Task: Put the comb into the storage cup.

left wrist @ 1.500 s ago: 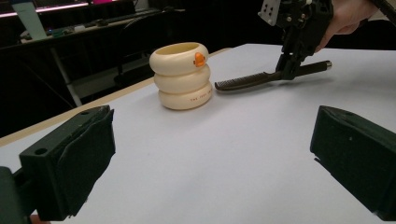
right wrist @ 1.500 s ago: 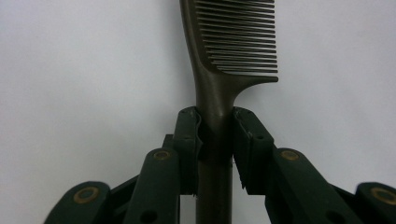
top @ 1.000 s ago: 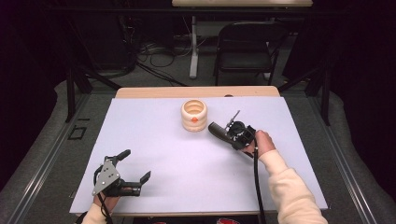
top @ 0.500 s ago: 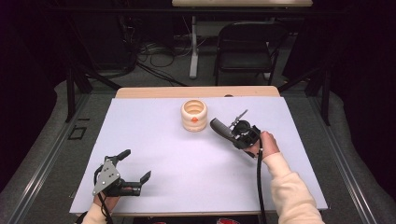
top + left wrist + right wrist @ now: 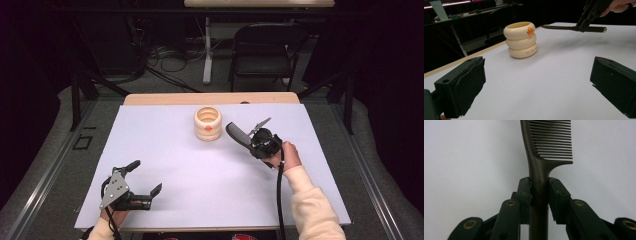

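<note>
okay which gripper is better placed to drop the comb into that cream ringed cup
Right. The right gripper is shut on the comb, close beside the cup. The left gripper sits open and empty at the table's near edge.

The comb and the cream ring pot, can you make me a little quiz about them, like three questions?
1. True or false: the right gripper is clamped on the comb by its handle.
2. How do the left gripper's jaws stand: A) wide apart with nothing between them, B) shut on the cream ringed pot, C) shut on the comb?
3. Fill in: the little mark on the side of the pot is ____ in colour.

Key: 1 true. 2 A. 3 orange.
</note>
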Action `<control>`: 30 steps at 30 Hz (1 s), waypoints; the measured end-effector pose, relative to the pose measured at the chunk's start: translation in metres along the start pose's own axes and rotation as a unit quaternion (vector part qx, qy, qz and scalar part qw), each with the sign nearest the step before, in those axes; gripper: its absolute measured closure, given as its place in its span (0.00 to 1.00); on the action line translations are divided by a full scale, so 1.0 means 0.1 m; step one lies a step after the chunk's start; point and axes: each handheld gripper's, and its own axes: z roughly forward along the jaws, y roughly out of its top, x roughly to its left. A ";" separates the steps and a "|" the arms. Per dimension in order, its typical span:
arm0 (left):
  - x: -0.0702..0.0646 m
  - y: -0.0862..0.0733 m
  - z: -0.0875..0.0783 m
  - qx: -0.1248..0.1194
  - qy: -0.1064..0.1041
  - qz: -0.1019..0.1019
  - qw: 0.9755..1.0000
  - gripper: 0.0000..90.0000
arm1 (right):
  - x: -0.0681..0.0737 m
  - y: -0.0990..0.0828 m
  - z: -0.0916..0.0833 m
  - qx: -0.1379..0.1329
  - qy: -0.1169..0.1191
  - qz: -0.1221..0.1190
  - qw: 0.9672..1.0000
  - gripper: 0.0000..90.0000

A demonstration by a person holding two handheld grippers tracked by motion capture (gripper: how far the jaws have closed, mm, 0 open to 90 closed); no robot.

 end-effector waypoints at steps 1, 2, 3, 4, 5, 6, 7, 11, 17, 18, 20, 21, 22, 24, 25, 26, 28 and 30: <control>0.00 0.00 0.00 -0.001 0.000 0.001 1.000 0.00 | 0.00 0.00 0.00 -0.001 -0.001 0.001 1.000 0.80; 0.00 0.00 0.00 0.000 0.000 0.002 1.000 0.00 | 0.01 0.00 -0.01 -0.001 -0.001 0.004 1.000 0.80; 0.00 0.00 0.00 0.000 0.000 0.003 1.000 0.00 | 0.00 0.00 -0.01 -0.006 -0.002 0.002 1.000 0.80; 0.00 0.00 0.00 0.000 0.001 0.003 1.000 0.00 | 0.00 0.00 -0.01 -0.005 -0.002 -0.002 1.000 0.80; 0.00 0.00 0.00 0.000 0.000 0.001 1.000 0.00 | 0.01 0.00 -0.02 -0.006 -0.001 0.004 1.000 0.80; 0.00 0.00 0.00 0.000 0.000 0.001 1.000 0.00 | 0.00 0.00 -0.02 -0.009 0.000 -0.001 1.000 0.80; 0.00 0.00 0.00 0.000 0.000 0.001 1.000 0.00 | 0.00 0.00 -0.03 -0.009 0.000 -0.001 1.000 0.80; 0.00 0.00 0.00 0.000 0.000 0.001 1.000 0.00 | 0.00 0.00 -0.04 -0.015 0.001 0.005 1.000 0.80; -0.01 0.01 0.00 -0.001 -0.001 0.003 1.000 0.00 | 0.02 0.01 -0.06 -0.034 -0.002 0.006 0.999 0.80; 0.00 0.01 0.00 0.000 -0.001 0.002 1.000 0.00 | 0.02 0.01 -0.06 -0.038 -0.002 0.006 0.999 0.80; -0.01 0.01 0.00 -0.001 -0.001 0.002 1.000 0.00 | 0.02 0.01 -0.07 -0.043 -0.005 0.006 0.999 0.80; -0.01 0.01 0.00 -0.001 -0.001 0.002 1.000 0.00 | 0.02 0.01 -0.08 -0.047 0.000 0.007 0.999 0.80; -0.01 0.01 0.00 0.000 -0.001 0.002 1.000 0.00 | 0.02 0.01 -0.08 -0.056 0.000 0.009 0.998 0.80; -0.01 0.00 0.00 0.000 -0.001 0.002 1.000 0.00 | 0.03 0.02 -0.09 -0.061 -0.004 0.009 0.998 0.80; -0.01 0.01 0.00 -0.001 -0.001 0.001 1.000 0.00 | 0.03 0.02 -0.10 -0.064 -0.001 0.010 0.998 0.80; -0.01 0.01 0.00 -0.001 -0.001 0.002 1.000 0.00 | 0.03 0.02 -0.10 -0.067 -0.001 0.009 0.998 0.80; -0.01 0.01 0.00 -0.001 -0.001 0.002 1.000 0.00 | 0.03 0.02 -0.11 -0.071 -0.002 0.008 0.997 0.80; 0.00 0.00 0.00 -0.001 -0.001 0.001 1.000 0.00 | 0.03 0.02 -0.11 -0.075 -0.002 0.011 0.997 0.80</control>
